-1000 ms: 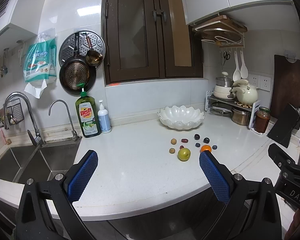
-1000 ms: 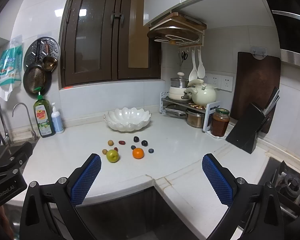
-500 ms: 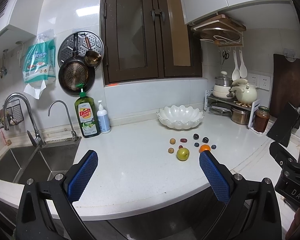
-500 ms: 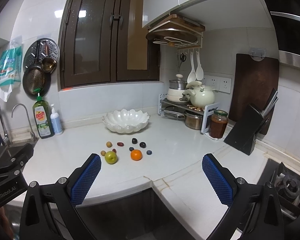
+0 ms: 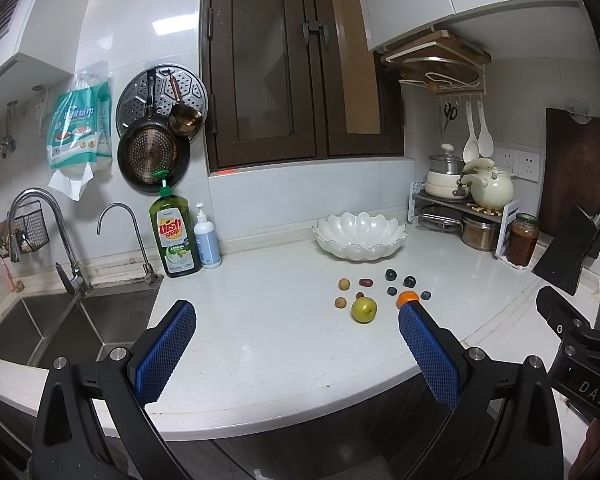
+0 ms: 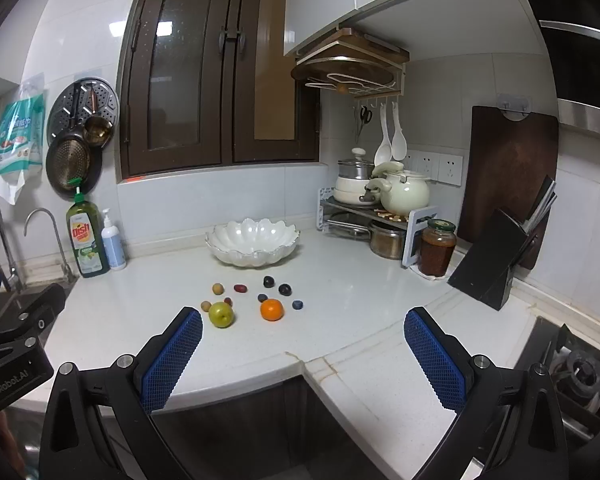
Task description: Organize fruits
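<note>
Both tools spread wide, left tool [image 5: 295, 344] and right tool [image 6: 302, 344], empty, above tabletop [image 6: 340, 280] front edge; green apple [image 6: 221, 314], orange [image 6: 271, 309] before white bowl [image 6: 253, 242].

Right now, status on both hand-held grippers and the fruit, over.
Left hand-held gripper open, empty. Right hand-held gripper open, empty. Fruits loose on counter: green apple, orange, small ones around. White bowl behind, empty. Path unobstructed.

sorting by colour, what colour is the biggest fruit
Yellow-green apple, clearest in the right wrist view.
</note>
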A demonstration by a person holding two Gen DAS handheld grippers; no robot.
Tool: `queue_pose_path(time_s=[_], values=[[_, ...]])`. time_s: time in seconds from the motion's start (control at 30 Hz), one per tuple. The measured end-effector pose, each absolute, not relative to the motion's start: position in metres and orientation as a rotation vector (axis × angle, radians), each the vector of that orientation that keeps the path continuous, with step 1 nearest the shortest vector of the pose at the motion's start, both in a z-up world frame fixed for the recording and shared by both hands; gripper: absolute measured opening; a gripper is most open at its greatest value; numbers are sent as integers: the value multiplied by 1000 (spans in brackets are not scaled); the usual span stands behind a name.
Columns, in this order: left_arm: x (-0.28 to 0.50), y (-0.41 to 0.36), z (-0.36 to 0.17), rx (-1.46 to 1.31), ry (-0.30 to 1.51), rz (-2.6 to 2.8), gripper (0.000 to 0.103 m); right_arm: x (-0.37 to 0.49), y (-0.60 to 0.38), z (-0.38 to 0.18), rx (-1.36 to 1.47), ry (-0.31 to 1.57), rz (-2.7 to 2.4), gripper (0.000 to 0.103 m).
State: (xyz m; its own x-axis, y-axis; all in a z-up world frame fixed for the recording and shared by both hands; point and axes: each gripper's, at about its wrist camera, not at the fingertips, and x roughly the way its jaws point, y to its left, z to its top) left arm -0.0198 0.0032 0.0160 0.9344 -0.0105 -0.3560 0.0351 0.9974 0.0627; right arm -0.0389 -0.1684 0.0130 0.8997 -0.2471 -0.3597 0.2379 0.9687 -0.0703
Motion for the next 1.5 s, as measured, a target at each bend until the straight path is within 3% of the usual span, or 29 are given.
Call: queue_pose_path(time_s=[0.93,1.5], values=[[3,-38,-1,35,447,7,103,-2,-216,-10,11,491,-137,101],[109,-44,-28,62,509,-45,103,99,-224,-31,19,548,-157,101]])
